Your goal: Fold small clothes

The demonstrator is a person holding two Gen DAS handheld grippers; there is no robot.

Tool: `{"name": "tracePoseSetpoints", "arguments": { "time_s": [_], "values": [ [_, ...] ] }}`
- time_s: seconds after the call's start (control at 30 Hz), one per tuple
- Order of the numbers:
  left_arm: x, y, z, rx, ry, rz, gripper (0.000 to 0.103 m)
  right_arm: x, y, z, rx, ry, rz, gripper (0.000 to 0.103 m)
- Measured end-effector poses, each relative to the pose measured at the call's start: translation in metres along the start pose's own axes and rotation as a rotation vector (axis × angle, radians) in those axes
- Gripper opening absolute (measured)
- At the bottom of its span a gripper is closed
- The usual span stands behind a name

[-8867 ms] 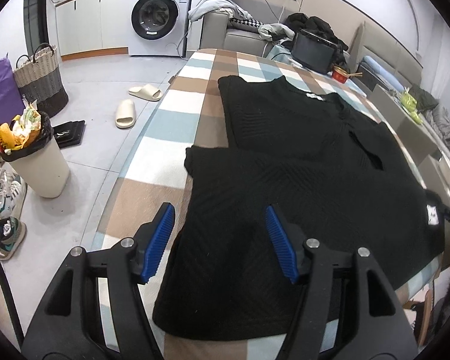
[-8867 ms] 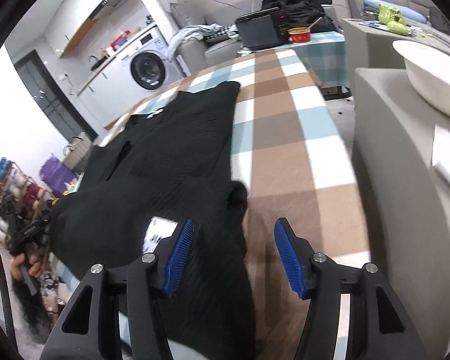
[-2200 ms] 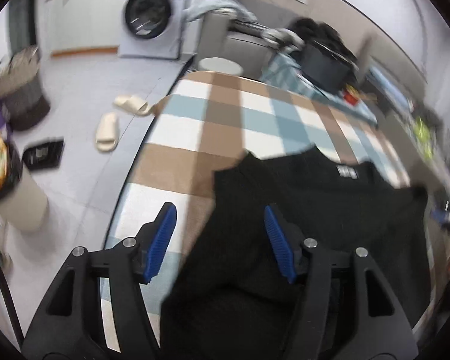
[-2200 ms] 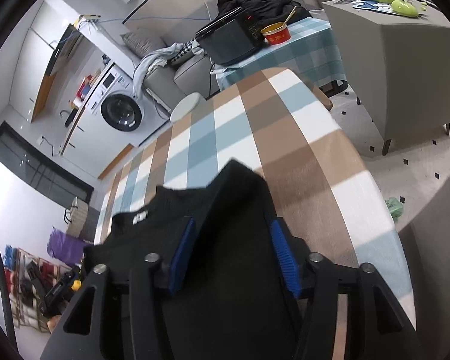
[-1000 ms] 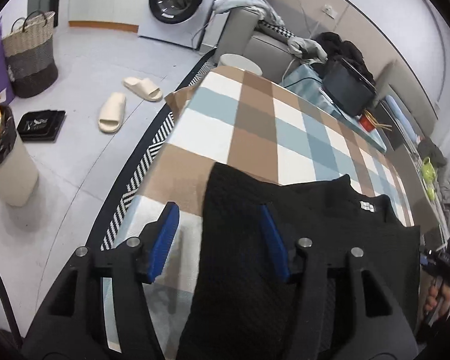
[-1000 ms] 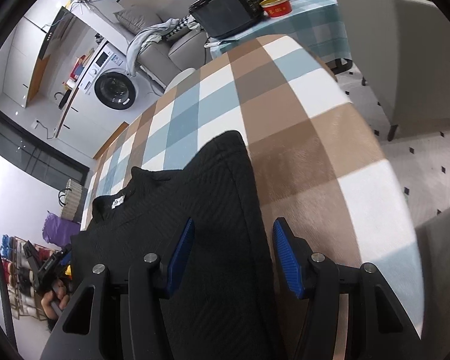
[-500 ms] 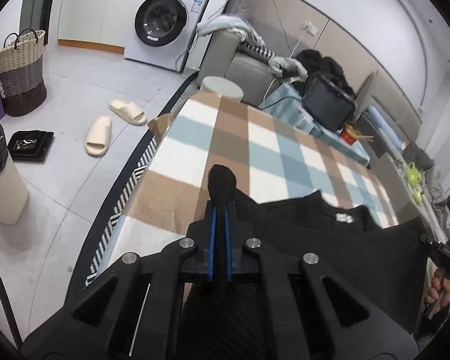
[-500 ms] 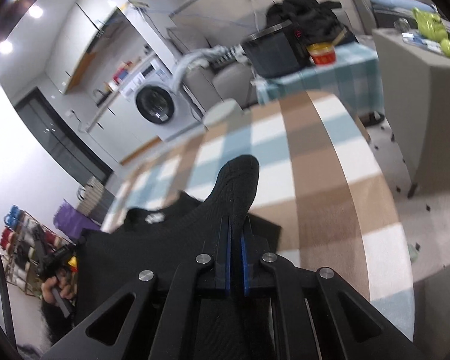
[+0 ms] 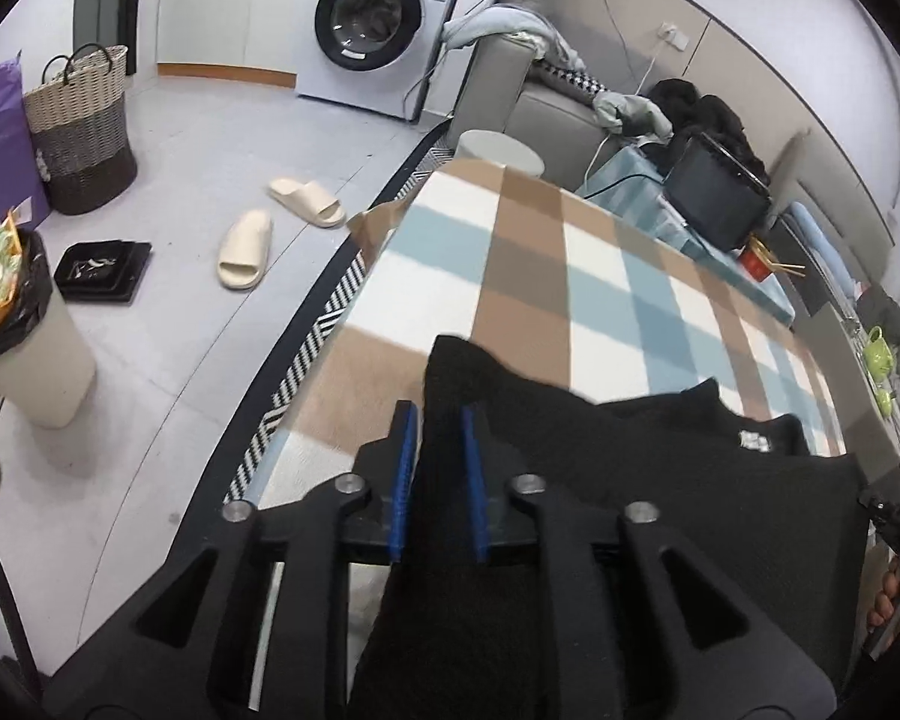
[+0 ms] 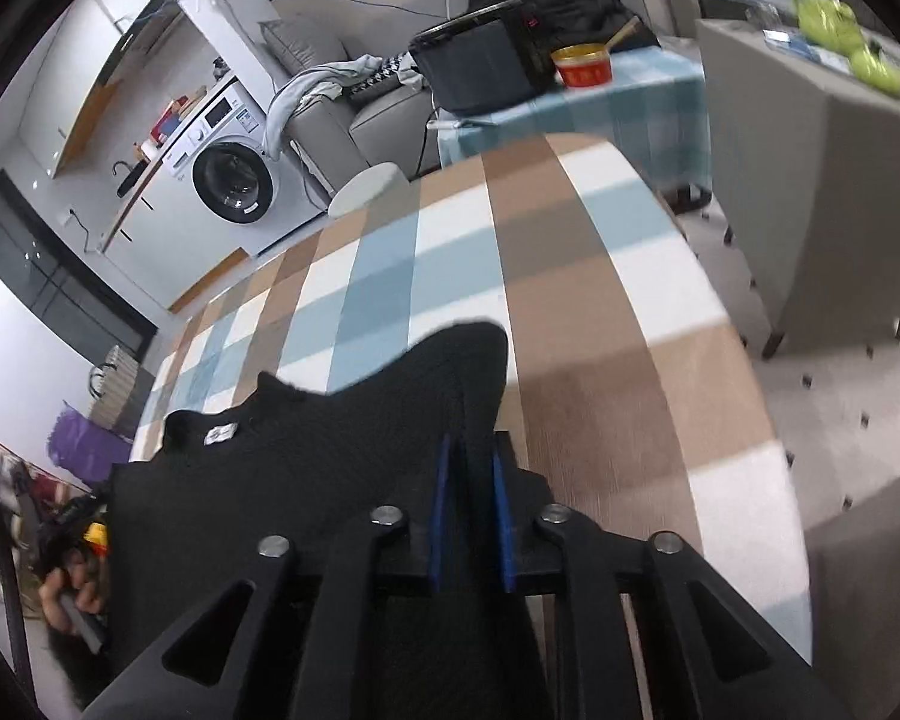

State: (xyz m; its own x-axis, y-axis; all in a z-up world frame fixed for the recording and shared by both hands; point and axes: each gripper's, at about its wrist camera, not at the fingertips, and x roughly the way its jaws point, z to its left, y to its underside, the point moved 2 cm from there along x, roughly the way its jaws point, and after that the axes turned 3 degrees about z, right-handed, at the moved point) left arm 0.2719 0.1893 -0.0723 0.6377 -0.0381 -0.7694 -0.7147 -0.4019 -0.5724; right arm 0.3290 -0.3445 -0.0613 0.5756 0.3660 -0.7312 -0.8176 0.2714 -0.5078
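Careful, your left gripper (image 9: 438, 468) and right gripper (image 10: 470, 501) have jaws pinching only the black garment (image 9: 660, 480) corners, so uneven pulling could slip one free onto the desk (image 9: 570, 276)

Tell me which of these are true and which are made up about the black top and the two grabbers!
1. Both grabbers pinch the black top. True: the left grabber and the right grabber each clamp a corner.
2. The tablecloth is plain red. False: it is checked brown, blue and white.
3. A white label shows at the top's neck. True.
4. The slippers sit on the table. False: they lie on the floor.
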Motion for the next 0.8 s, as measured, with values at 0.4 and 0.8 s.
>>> {"name": "tracePoseSetpoints", "arguments": {
  "time_s": [0.4, 0.8],
  "values": [
    [-0.077, 0.065, -0.036, 0.173, -0.038, -0.033, 0.086, -0.059, 0.074, 0.041, -0.167, 0.040, -0.015, 0.071],
    [-0.132, 0.154, -0.105, 0.338, 0.085, -0.042, 0.102, -0.057, 0.175, 0.118, -0.425, 0.049, 0.026, 0.099]
  ]
}}
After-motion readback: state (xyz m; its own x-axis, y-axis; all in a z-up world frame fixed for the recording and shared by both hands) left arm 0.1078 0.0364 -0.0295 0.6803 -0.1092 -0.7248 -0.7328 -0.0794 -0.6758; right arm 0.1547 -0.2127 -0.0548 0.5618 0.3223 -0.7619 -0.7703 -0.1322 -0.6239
